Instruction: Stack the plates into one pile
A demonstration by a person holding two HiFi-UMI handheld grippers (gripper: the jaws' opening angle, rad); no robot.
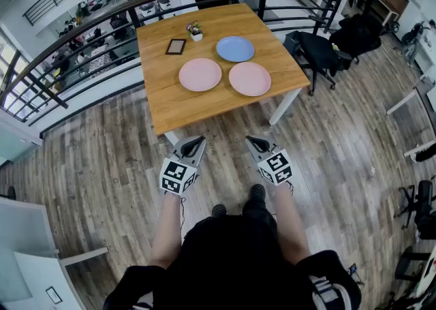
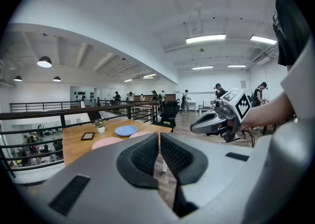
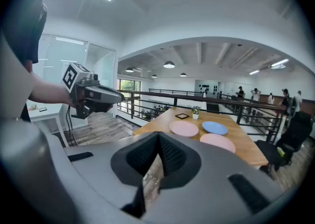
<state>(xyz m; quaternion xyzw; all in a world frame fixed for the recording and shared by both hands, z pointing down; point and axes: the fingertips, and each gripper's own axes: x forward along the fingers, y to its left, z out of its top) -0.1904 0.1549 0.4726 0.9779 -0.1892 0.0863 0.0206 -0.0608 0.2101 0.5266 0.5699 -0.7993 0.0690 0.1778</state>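
Wooden table: three plates lie flat on it, apart from one another, none stacked.
Left pink plate and right pink plate sit side by side; blue plate is just behind them.
Left gripper and right gripper: both well short of the table, jaws pressed together, nothing between them.
Dark picture frame lies left of the blue plate.
Small pot sits at the far edge, probably holding flowers.
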